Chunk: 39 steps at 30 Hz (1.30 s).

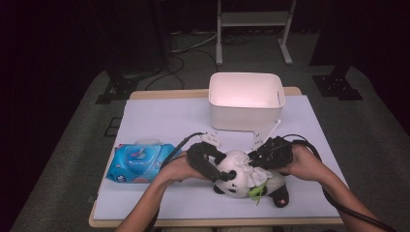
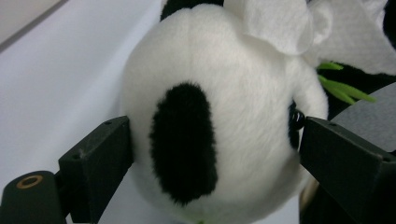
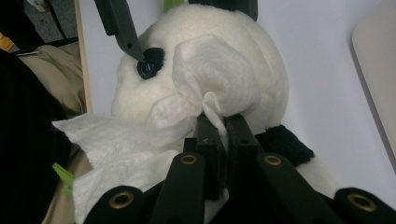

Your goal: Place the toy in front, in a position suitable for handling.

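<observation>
Two grippers: left gripper (image 1: 227, 175) clamping panda (image 1: 241, 166), right gripper (image 1: 255, 157) pinching wipe (image 1: 249, 173); bin (image 1: 245, 102) apparently empty.

The panda (image 2: 219, 121) is fluffy plush with a glossy bead eye (image 3: 148, 68). The wipe (image 3: 140, 144) looks soft and fibrous. The wipes pack (image 1: 138, 163) is shiny plastic, the bin (image 1: 245, 102) smooth matt plastic.

**A staged recording room, not a home**

This looks like a lab or studio set up for recording. A small wooden bench (image 1: 193, 94) covered by a pale sheet stands alone on grey carpet (image 1: 72, 159), brightly lit while the surroundings stay dark. Black cables (image 1: 179, 63) run loose over the floor behind it, beside the feet of black stands (image 1: 113, 89) and a white metal frame (image 1: 254, 29). Nothing domestic surrounds the bench.
</observation>
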Motion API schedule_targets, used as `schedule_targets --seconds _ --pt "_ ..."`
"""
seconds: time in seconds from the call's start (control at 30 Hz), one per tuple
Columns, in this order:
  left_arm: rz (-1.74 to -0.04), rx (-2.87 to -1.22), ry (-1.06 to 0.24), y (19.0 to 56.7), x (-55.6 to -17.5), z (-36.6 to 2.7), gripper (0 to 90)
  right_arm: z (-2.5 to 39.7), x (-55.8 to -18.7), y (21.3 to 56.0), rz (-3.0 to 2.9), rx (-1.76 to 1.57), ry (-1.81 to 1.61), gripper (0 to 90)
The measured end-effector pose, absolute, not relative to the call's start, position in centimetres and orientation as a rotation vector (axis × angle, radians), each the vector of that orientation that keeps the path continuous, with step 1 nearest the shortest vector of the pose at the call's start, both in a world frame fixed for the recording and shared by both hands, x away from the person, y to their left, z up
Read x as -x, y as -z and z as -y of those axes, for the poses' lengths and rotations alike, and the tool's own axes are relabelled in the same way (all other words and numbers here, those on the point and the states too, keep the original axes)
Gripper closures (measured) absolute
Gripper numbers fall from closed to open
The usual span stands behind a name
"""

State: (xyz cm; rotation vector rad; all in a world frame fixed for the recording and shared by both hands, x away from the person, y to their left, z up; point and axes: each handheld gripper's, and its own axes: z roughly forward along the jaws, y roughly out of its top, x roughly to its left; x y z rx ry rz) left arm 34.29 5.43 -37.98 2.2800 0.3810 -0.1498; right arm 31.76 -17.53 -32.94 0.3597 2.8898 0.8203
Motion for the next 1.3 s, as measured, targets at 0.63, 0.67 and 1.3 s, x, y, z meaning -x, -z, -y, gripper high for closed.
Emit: schedule_targets --seconds 0.63,0.67,1.3 --pt "-0.215 -2.313 -0.029 36.8 -33.9 -4.9 25.5 17.1 -31.3 31.5 -2.834 -0.348 -0.867 84.9" --pt "-0.200 -2.316 -0.046 36.5 -33.9 -4.9 25.6 17.2 -31.5 31.2 -2.830 -0.354 -0.879 84.9" --pt "-0.164 -2.278 -0.067 37.0 -34.1 -6.1 24.0 21.7 -31.6 31.2 -2.795 -0.482 -0.887 84.9"
